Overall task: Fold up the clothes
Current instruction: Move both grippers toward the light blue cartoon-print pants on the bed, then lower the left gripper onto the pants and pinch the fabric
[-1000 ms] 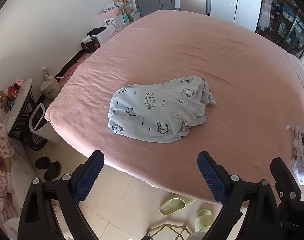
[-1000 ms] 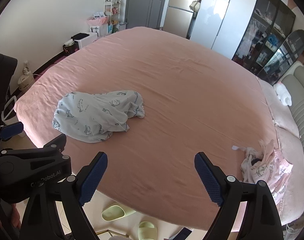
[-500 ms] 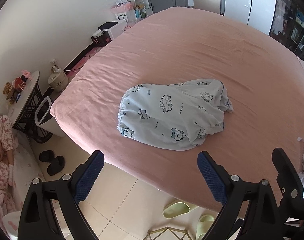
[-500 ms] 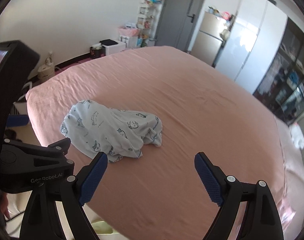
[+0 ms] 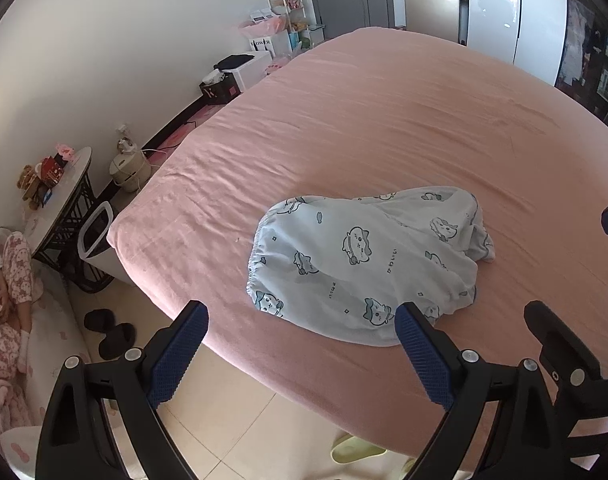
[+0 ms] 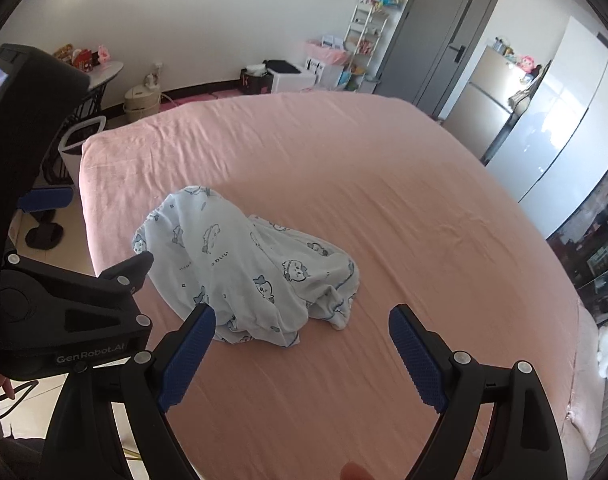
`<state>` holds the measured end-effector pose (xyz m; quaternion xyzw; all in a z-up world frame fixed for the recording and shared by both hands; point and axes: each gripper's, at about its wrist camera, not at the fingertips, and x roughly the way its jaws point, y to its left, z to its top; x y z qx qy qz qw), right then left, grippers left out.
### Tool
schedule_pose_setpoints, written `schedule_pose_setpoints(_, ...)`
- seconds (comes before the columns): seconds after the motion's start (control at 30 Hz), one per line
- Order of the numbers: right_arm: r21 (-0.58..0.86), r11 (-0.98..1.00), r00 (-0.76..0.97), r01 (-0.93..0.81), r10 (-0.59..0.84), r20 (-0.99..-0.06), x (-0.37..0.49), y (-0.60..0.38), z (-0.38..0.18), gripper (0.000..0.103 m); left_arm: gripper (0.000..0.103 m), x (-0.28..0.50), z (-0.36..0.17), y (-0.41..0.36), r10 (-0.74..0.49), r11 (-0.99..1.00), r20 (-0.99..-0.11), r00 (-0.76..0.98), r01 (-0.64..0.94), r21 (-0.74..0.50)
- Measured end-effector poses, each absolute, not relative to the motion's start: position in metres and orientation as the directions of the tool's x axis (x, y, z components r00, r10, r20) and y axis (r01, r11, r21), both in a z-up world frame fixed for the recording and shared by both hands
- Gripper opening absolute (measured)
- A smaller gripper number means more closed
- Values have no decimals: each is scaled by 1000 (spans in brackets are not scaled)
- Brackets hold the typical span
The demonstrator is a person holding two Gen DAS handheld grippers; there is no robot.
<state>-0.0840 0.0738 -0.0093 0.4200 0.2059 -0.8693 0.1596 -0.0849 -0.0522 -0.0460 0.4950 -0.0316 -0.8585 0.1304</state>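
A crumpled light-blue garment with cartoon prints (image 5: 368, 256) lies near the front left corner of the pink bed (image 5: 404, 128). It also shows in the right wrist view (image 6: 248, 264). My left gripper (image 5: 300, 344) is open and empty, hovering over the bed's front edge just short of the garment. My right gripper (image 6: 302, 344) is open and empty, above the bed right of the garment. The left gripper's body (image 6: 64, 300) shows at the left of the right wrist view.
Bed (image 6: 384, 184) fills most of both views. A side table (image 5: 60, 184), a white bin (image 5: 96, 232), black slippers (image 5: 108, 332) and green slippers (image 5: 356, 448) are on the floor. Shelves (image 6: 364, 40) and a fridge (image 6: 484, 92) stand at the far wall.
Both grippers have moved closer to the garment. The right gripper has swung left, so the garment now sits nearer its centre. The garment has not moved.
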Motion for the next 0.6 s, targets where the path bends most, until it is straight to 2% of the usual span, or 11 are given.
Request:
schedule_pose_setpoints(0.13,-183,-873,-564,452,-121,-817,-103,80,-28,89,95,-97,-63,-54,-168,-982,-856,-488,155,104)
schedule_pose_setpoints(0.37,77,-940,-364,333,-204,-909,-145,122,-62,89,95,-107,-100,-31,-172,-981,-869,-464,2,193)
schedule_pose_setpoints(0.6,183,-955,-336,235,-256,-906,-160,149,-82,89,95,-114,-113,-43,-107,-992,-878,-466,-7,125)
